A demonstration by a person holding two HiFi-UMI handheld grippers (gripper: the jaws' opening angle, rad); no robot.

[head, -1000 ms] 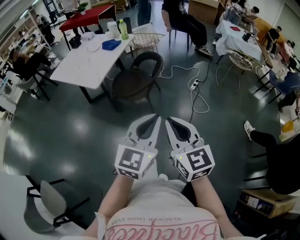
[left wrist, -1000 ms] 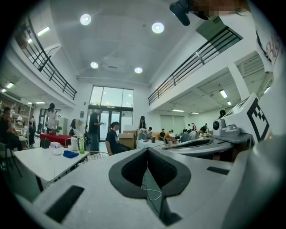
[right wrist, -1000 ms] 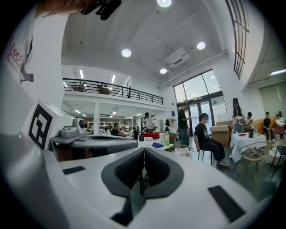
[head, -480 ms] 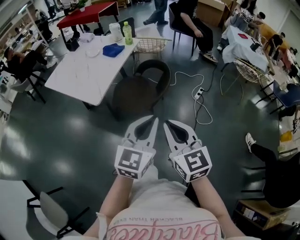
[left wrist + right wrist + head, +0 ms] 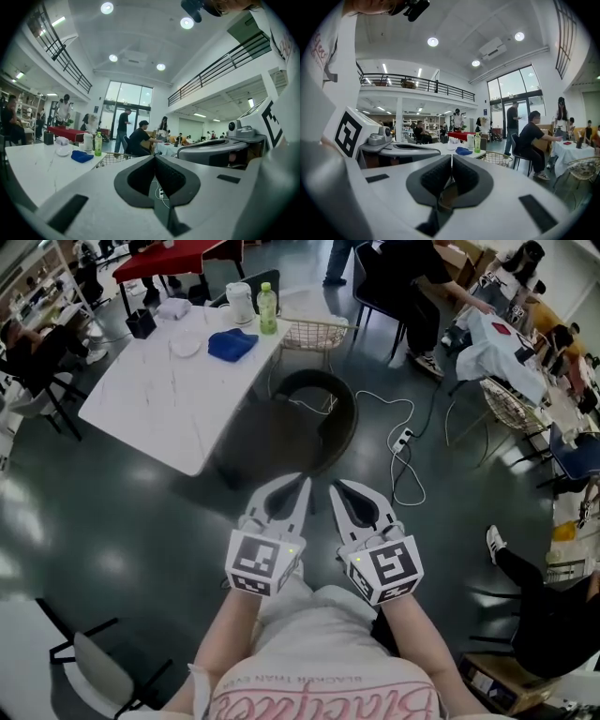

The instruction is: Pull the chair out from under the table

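Note:
A black round-backed chair (image 5: pixel 314 409) stands at the near right corner of the white table (image 5: pixel 150 399), its seat partly under the tabletop. My left gripper (image 5: pixel 306 481) and right gripper (image 5: pixel 334 485) are held side by side just short of the chair's back, apart from it. Both are shut with nothing between their jaws. In the left gripper view the left gripper (image 5: pixel 154 157) points level past the table's right side. The right gripper (image 5: pixel 451 156) in its own view also points level toward the table.
On the table stand a green bottle (image 5: pixel 269 307), a white jug (image 5: pixel 241 301), a blue cloth (image 5: pixel 232 343) and a bowl (image 5: pixel 185 345). A wire chair (image 5: pixel 314 332) sits behind. A white cable with power strip (image 5: pixel 405 439) lies on the floor to the right. People sit beyond.
Both grippers have moved forward together toward the chair and table, which now lie closer and larger in the head view. Their jaws have stayed shut.

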